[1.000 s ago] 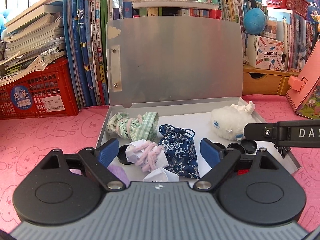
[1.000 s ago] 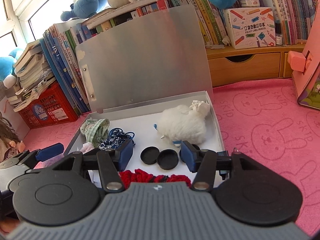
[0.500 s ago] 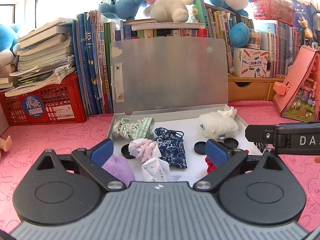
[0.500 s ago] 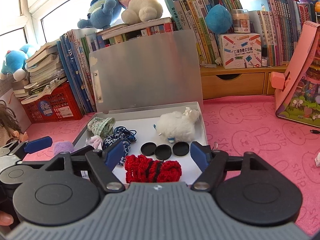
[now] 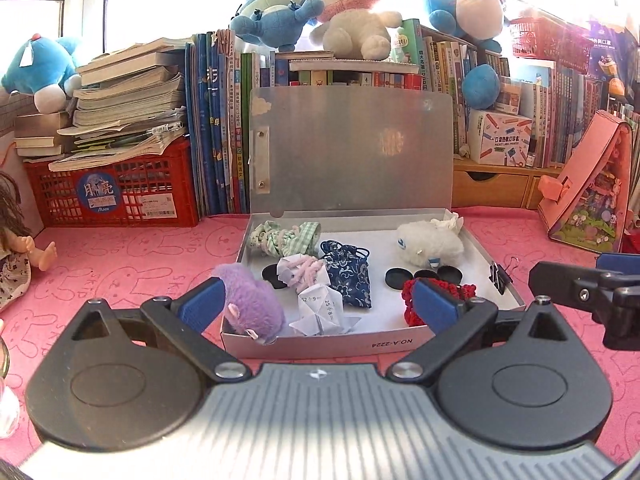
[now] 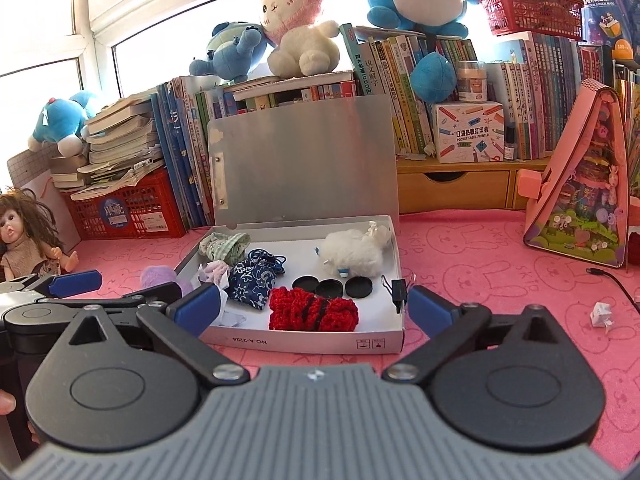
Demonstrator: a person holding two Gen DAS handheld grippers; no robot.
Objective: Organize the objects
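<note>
Two grippers hang just short of the near edge of an open white box [image 6: 304, 343], both with nothing between their blue pads. The left gripper [image 5: 318, 300] stands wide, its jaws having just been opening. The right gripper [image 6: 314, 304] is spread as wide, and its jaws have also just been opening.

The box sits on a pink cloth [image 6: 480, 280] with its grey lid [image 6: 304, 156] propped upright at the far side. Inside, a red knitted piece [image 6: 312, 314] lies at the near edge towards the right. A purple fluffy toy [image 5: 250, 300] rests on the near left corner, partly over the rim. A folded paper shape [image 5: 320, 308] lies beside it, touching a blue flowered pouch [image 5: 348, 276]. Green checked cloth [image 5: 284, 236] fills the far left corner and a white plush animal [image 5: 430, 242] the far right. Three black discs [image 6: 332, 286] lie in a row just beyond the red piece (a fourth shows in the left wrist view, at the left). A black binder clip [image 6: 398, 290] sits on the right wall.

A crumpled paper scrap [image 6: 600, 314] lies on the cloth well to the right.
</note>
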